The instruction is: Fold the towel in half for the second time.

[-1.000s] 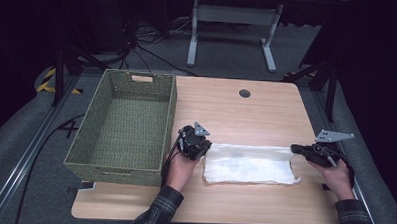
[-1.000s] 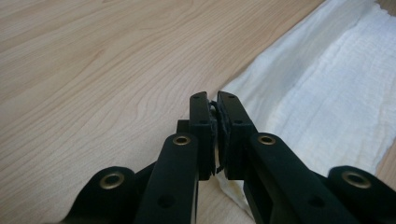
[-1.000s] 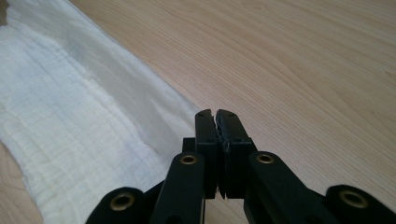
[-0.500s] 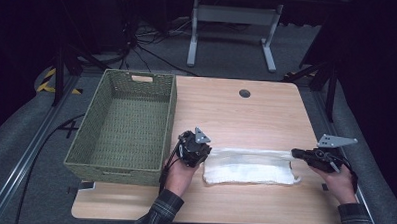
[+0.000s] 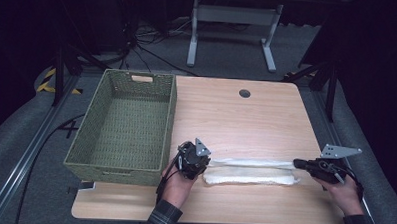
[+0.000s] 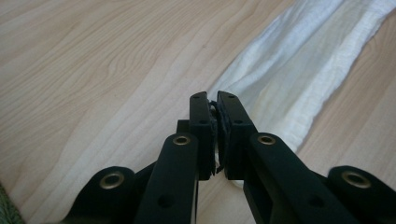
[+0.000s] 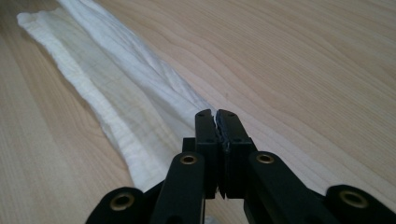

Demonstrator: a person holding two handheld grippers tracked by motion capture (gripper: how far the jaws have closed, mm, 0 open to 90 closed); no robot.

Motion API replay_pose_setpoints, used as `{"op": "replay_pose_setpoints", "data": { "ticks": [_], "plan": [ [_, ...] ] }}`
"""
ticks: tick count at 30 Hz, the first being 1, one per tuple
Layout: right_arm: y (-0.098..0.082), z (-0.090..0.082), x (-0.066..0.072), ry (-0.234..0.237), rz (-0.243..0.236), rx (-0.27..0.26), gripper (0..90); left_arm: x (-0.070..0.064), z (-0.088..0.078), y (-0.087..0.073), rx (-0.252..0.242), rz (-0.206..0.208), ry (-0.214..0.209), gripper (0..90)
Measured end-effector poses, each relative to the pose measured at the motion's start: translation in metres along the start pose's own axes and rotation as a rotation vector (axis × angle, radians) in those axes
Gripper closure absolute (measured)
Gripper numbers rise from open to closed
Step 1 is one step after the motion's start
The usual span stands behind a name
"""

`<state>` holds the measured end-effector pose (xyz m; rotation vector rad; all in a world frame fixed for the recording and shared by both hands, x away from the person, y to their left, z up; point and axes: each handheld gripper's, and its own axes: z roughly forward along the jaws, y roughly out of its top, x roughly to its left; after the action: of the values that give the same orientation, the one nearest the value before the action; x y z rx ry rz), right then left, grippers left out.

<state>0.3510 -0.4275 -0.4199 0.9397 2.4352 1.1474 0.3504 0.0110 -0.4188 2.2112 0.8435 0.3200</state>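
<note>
Woven basket [image 5: 123,124] sat at the table's [image 5: 236,113] left edge, w/ its near right corner just beside the left gripper [image 5: 200,164]. Left gripper, held in the person's left hand [image 5: 176,184], had its jaws clamped on the left end of the white cloth [image 5: 254,171]; in the left gripper view the jaws [image 6: 217,121] stood pressed together w/ a thin bit of fabric pinched btwn them, cloth [image 6: 299,74] running away toward upper right. Cloth lay as a long narrow folded strip on the table's near part, stretched btwn both grippers. At its right end the right gripper [image 5: 299,164], in the right hand [image 5: 341,189], was clamped on the cloth too; right gripper view showed jaws [image 7: 217,126] together at the cloth's [image 7: 116,93] edge, strip trailing off to upper left over the wood [image 7: 303,70].
</note>
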Motion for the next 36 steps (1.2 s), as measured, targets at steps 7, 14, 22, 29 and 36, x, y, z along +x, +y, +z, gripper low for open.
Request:
{"op": "replay_pose_setpoints", "data": {
  "ticks": [7, 14, 22, 29, 36],
  "plan": [
    [-0.01, -0.004, 0.009, 0.015, -0.009, 0.02, 88.1, -0.006, -0.002, -0.006, 0.006, 0.014, -0.022, 85.4],
    [-0.015, -0.004, 0.012, 0.028, -0.006, 0.033, 88.0, -0.009, 0.0, -0.012, 0.025, 0.019, -0.041, 85.4],
    [-0.02, -0.007, 0.016, 0.061, 0.004, 0.029, 80.2, -0.01, -0.002, -0.016, 0.04, 0.007, -0.09, 81.3],
    [-0.016, -0.017, 0.02, 0.061, 0.0, -0.021, 79.9, -0.013, -0.008, -0.011, -0.008, 0.018, -0.106, 76.7],
    [-0.008, -0.021, 0.023, 0.049, -0.014, -0.053, 84.4, -0.013, 0.005, -0.008, 0.01, 0.013, -0.144, 80.2]
  ]
}}
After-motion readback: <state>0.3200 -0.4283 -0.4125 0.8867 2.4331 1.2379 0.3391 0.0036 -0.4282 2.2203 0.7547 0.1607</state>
